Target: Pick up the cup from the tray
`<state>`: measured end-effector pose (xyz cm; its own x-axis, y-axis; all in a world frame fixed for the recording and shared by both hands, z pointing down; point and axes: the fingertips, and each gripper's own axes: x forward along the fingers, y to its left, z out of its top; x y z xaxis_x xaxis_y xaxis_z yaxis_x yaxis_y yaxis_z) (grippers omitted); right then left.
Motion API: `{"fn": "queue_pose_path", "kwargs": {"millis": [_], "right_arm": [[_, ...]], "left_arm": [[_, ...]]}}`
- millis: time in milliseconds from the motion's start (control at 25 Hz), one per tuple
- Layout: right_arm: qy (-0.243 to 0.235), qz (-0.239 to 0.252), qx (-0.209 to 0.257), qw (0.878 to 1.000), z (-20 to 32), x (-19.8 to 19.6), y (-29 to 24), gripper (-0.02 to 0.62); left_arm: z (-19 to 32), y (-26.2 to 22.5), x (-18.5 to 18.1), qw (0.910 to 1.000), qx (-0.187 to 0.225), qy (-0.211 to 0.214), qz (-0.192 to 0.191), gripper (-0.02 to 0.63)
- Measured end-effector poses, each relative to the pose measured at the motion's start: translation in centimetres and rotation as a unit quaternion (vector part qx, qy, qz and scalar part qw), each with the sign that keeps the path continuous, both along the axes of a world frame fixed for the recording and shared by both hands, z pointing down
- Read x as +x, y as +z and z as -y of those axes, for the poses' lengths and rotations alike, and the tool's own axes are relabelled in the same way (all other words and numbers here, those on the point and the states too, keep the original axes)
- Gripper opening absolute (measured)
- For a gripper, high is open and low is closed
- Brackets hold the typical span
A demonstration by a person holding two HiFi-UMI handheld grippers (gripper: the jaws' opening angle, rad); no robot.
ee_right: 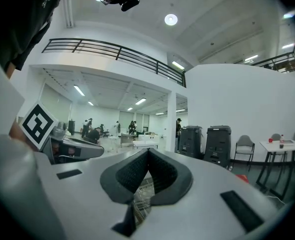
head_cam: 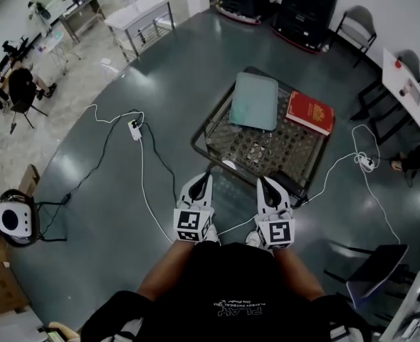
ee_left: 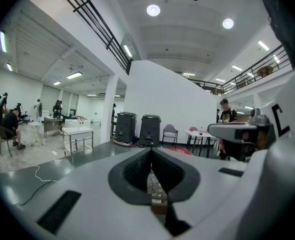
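Observation:
A low wire-mesh table (head_cam: 217,144) stands on the floor in front of me. A flat teal tray (head_cam: 254,100) lies on its far side. On the mesh nearer to me I see faint clear glassy shapes (head_cam: 257,149); I cannot make out a cup for certain. My left gripper (head_cam: 201,182) and right gripper (head_cam: 266,184) are held side by side close to my body, short of the table's near edge. Both are shut with nothing between their jaws. In the left gripper view the left gripper (ee_left: 151,155) shows only mesh through its gap, as does the right gripper (ee_right: 148,155) in its own view.
A red book (head_cam: 310,112) lies on the table's right side. A small white thing (head_cam: 229,164) sits at its near edge. A power strip (head_cam: 134,126) and white cables trail on the floor to the left and right. Black bins (head_cam: 306,6), chairs and white tables stand farther off.

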<state>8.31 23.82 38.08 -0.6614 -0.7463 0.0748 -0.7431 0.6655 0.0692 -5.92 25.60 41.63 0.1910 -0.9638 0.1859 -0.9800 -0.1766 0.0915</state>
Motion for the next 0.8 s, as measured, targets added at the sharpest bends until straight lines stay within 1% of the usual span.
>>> {"fn": "queue_pose_path", "kwargs": {"millis": [120, 320, 480, 600, 800], "right_arm": [[0.014, 0.005, 0.001, 1.0, 0.6, -1.7, -0.1, 0.008], [0.031, 0.0, -0.005, 1.0, 1.3, -3.6, -0.2, 0.008], [0.037, 0.0, -0.007, 0.999, 2.6, -4.0, -0.1, 0.008], [0.04, 0.004, -0.008, 0.999, 4.7, -3.8, 0.4, 0.008], [0.038, 0.007, -0.019, 0.999, 7.8, -4.1, 1.4, 0.008]], "left_arm": [[1.0, 0.0, -1.6, 0.9999, 0.005, 0.015, 0.002, 0.006], [2.0, 0.3, -3.1, 0.9994, -0.003, 0.034, 0.001, 0.006], [3.0, 0.8, -3.0, 0.9991, -0.01, 0.041, 0.0, 0.006], [4.8, 1.1, -2.6, 0.9989, -0.011, 0.046, -0.002, 0.006], [7.7, 2.2, -2.3, 0.9978, -0.032, 0.056, 0.016, 0.006]]}}
